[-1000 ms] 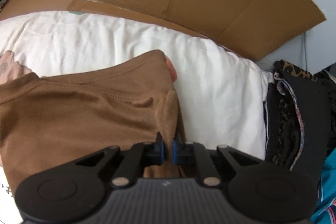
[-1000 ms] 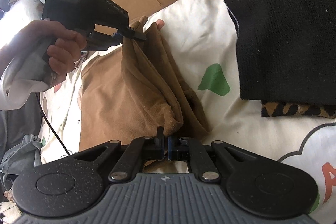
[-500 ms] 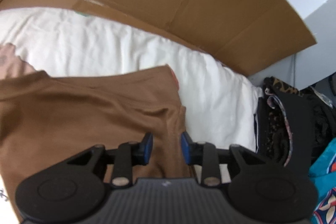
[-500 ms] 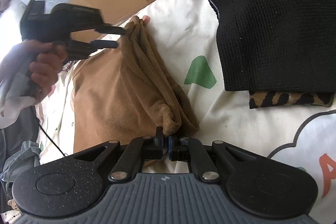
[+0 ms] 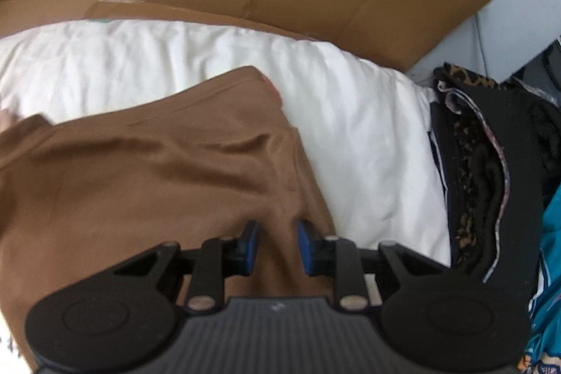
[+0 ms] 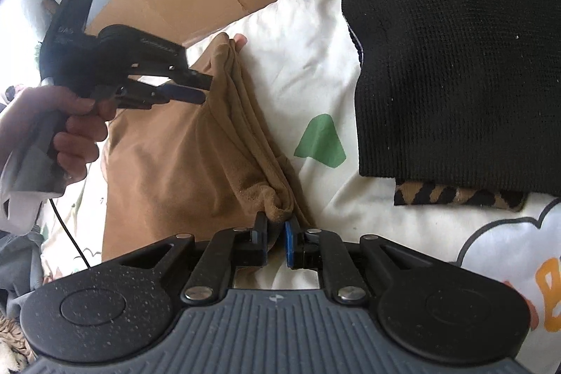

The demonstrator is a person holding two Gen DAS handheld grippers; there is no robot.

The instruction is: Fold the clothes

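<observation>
Both claws have let go of the brown garment lying folded on the white bedsheet since a second ago: left gripper open and closing slightly, right gripper opening around the bunched corner (retract straight back so the fold isn't dragged).

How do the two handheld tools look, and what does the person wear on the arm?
Both the left tool and the right tool are black, with ribbed grey bodies, round black side discs, silver pivot screws and blue finger pads. A thin black cable hangs below the hand. The sleeve is white.
</observation>
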